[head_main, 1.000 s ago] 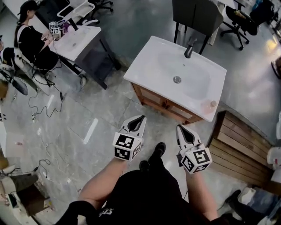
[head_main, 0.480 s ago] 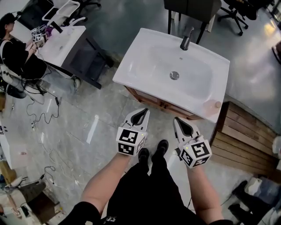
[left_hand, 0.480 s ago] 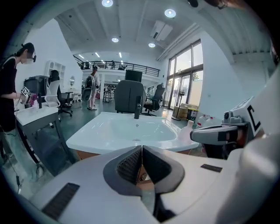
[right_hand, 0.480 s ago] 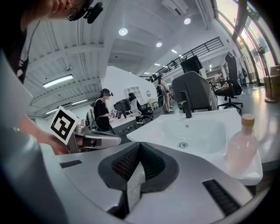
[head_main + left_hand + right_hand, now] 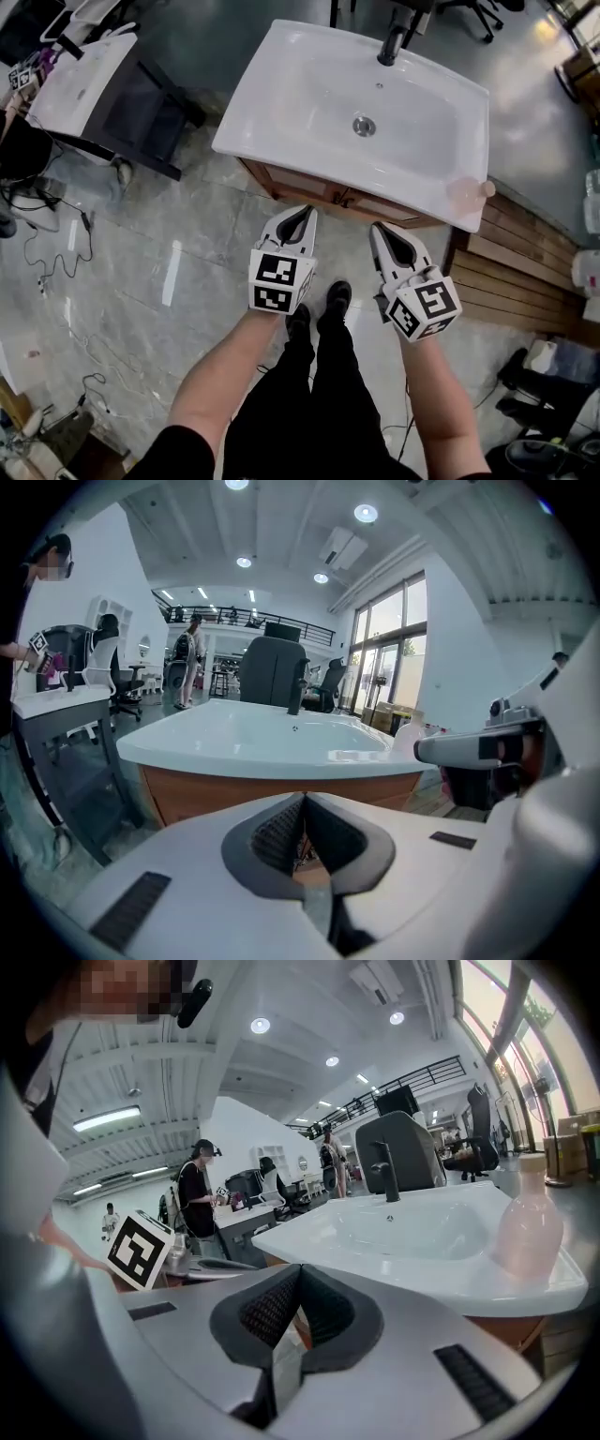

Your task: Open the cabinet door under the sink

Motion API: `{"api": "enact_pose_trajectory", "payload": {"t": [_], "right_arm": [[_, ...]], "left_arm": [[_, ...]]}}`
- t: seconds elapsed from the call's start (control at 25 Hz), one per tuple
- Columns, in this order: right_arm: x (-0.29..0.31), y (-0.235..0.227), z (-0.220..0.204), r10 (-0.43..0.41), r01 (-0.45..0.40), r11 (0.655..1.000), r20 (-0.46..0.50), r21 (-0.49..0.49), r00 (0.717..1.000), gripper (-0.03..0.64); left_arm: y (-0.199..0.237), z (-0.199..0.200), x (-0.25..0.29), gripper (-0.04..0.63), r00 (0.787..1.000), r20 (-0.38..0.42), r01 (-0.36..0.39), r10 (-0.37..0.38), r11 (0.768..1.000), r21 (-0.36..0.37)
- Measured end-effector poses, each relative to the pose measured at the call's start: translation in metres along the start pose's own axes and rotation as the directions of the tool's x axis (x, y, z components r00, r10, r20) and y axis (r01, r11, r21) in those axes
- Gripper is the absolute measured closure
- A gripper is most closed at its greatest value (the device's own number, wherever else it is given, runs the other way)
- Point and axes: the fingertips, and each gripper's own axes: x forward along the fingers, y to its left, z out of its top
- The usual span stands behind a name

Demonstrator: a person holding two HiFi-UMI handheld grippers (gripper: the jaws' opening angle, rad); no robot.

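At the middle of the head view, the left gripper (image 5: 302, 212) and the right gripper (image 5: 379, 229) hang near the closed wooden cabinet (image 5: 292, 182) under the white sink (image 5: 281, 103) in the upper part of the frame. Both jaws are pressed together, pinching nothing.

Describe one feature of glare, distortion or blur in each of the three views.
Head view: a bright streak of glare on the glossy floor. Left gripper view: wide-angle bending curves the sink rim, and the corners go black. Right gripper view: the same curving, with the pink bottle looming large at the right.
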Motion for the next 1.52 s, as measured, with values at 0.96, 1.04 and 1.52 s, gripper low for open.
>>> {"api": "enact_pose_trajectory", "payload": {"t": [0.96,1.04,1.52], "right_arm": [[0.055,-0.075,-0.175,-0.098,0.097,0.992,0.013,0.085,0.995,0.603],[0.053,-0.080,-0.183,-0.109,0.108,0.990,0.007,0.095,0.994,0.603],[0.047,-0.081,-0.198,-0.119,0.118,0.986,0.002,0.120,0.993,0.603]], "left_arm": [[0.005,-0.150,0.155,0.436,0.980,-0.077,0.188,-0.185,0.982,0.027],[0.007,-0.159,0.166,0.433,0.977,-0.098,0.194,-0.189,0.980,0.039],[0.000,-0.192,0.203,0.474,0.966,-0.208,0.174,-0.156,0.982,0.071]]}}
